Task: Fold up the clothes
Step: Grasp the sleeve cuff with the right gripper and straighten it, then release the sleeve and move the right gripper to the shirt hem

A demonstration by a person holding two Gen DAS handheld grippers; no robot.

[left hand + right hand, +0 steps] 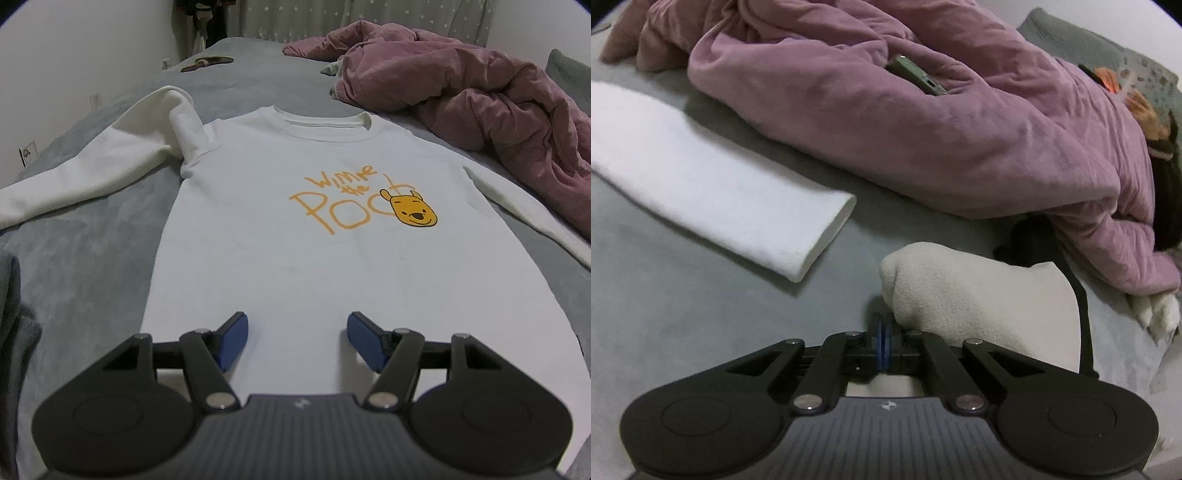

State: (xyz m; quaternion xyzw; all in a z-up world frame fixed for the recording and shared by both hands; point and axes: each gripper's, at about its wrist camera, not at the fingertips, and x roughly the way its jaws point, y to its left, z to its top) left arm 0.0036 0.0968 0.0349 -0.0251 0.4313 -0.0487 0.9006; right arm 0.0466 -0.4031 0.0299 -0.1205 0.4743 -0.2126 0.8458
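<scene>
Hovering left gripper (297, 338) over sweatshirt (295, 240) – jaws released; right gripper (882, 345) tilted down – jaws clenched, empty.

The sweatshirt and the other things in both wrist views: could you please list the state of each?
white sweatshirt: spread flat, print up, unfolded.
its sleeve: laid out straight on the bed.
pink quilt: crumpled in a heap.
cream cloth: bunched beside the right gripper.
left gripper: open, empty, over the hem.
right gripper: shut, nothing visibly held.

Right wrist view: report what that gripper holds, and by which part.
The right gripper is shut with nothing visibly pinched; the cream fleece bundle lies just beside it.
</scene>
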